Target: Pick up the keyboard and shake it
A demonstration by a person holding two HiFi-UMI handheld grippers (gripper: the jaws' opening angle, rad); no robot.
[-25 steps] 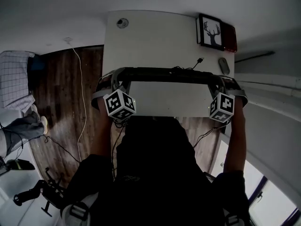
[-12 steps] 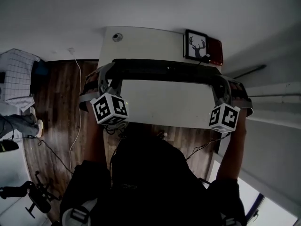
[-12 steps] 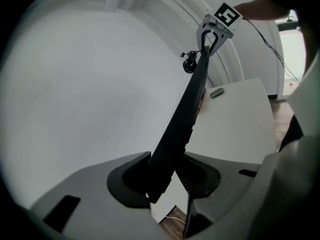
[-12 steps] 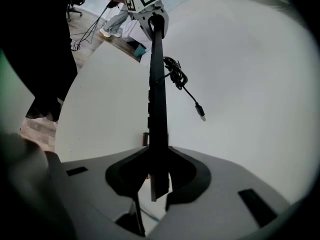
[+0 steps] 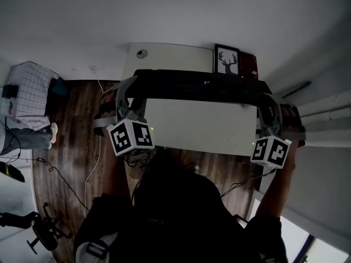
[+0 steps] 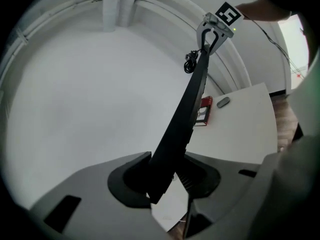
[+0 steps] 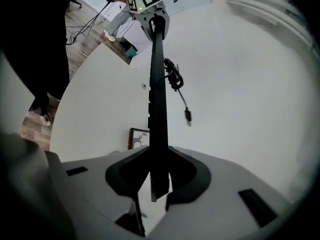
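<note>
Nearest the camera, the person's dark-clothed torso [image 5: 181, 212] fills the lower frame, both arms raised. Left gripper [image 6: 164, 178]: fingers closed partway onto one short end of a long, slim black plastic keyboard [image 5: 200, 86], the pads pressing its two faces. Right gripper [image 7: 156, 176]: the same hold on the opposite end, fingers clamped either side of the thin edge. The keyboard hangs between the two grippers, roughly level across the head view and clear of the white rectangular surface [image 5: 192, 126] below it. Each gripper view shows it edge-on, running away to the other gripper's marker cube. A thin black cable [image 7: 175, 80] is bunched near the keyboard's middle, its plug end dangling free. Farther off, a black-framed picture of a deer's head [image 5: 227, 61] stands at the surface's back corner, with a dark red boxy item [image 5: 249, 66] just beside it and a small grey oval object [image 6: 223, 102] nearby. Beyond the surface's left side lies a dark wooden plank floor [image 5: 71, 119].
</note>
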